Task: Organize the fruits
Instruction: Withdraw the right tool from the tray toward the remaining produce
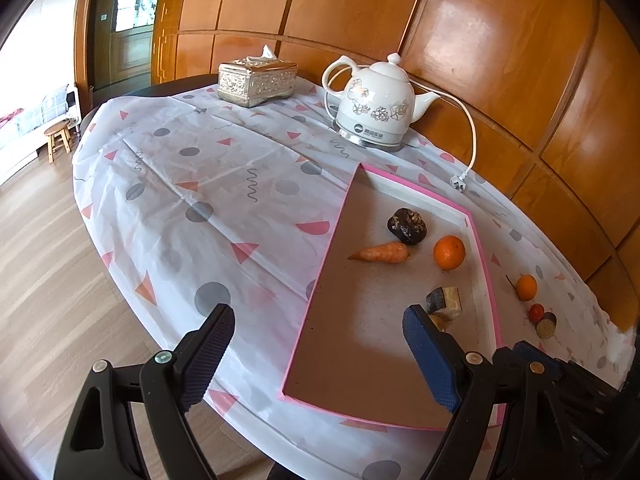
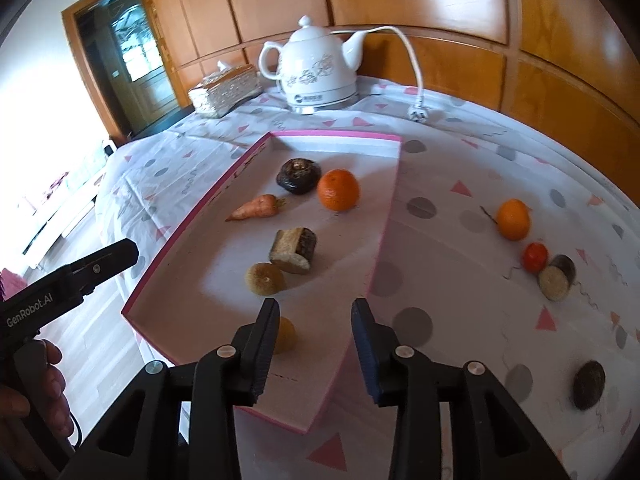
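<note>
A pink-rimmed tray (image 2: 332,133) holds a carrot (image 2: 256,208), an orange (image 2: 338,190), a dark round lump (image 2: 298,176), a cut brown block (image 2: 294,250), a tan ball (image 2: 265,279) and a yellow fruit (image 2: 287,334). My right gripper (image 2: 316,340) is open above the tray's near end. The yellow fruit lies on the tray floor just inside its left finger, free of the pads. Outside the tray to the right lie a second orange (image 2: 513,219), a small red fruit (image 2: 535,257), a cut tan piece (image 2: 557,278) and a dark oval fruit (image 2: 589,385). My left gripper (image 1: 320,344) stands open and empty over the tray's (image 1: 486,264) left edge.
A white floral kettle (image 1: 376,104) with a loose cord and plug (image 1: 458,184) stands at the back, next to a silver tissue box (image 1: 258,80). The patterned cloth (image 1: 192,184) drops off the round table's left edge towards a wood floor. Wood panelling runs close behind.
</note>
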Motion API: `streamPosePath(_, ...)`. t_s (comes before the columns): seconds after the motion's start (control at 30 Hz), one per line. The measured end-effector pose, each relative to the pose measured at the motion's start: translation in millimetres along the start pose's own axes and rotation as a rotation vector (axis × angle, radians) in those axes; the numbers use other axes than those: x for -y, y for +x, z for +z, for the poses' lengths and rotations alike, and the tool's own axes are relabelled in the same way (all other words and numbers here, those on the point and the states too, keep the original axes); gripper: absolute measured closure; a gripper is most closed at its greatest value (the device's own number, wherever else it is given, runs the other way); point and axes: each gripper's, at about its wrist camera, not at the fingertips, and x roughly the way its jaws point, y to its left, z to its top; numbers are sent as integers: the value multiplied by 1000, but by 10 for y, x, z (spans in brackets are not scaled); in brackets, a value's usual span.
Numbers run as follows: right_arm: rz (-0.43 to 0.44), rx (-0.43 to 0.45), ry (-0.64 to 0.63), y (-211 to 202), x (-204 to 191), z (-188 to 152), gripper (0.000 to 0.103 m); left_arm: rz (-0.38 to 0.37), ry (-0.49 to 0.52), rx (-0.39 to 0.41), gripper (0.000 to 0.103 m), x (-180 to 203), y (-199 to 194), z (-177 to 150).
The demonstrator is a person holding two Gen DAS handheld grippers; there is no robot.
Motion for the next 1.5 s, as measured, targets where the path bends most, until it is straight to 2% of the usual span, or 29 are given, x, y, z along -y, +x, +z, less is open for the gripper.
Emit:
streamPosePath(0.4, -128, 66, 67, -313, 240, -281, 61, -18, 24, -3, 17, 65, -18, -25)
streamPosePath(1.13, -429, 73, 413, -892, 1566, -1021, 61, -37, 126, -14, 17, 334, -36, -88)
streamPosePath(1.5, -504, 80, 531, -1052, 1956, -1272, 61, -52, 215, -8, 17, 593, -71, -117)
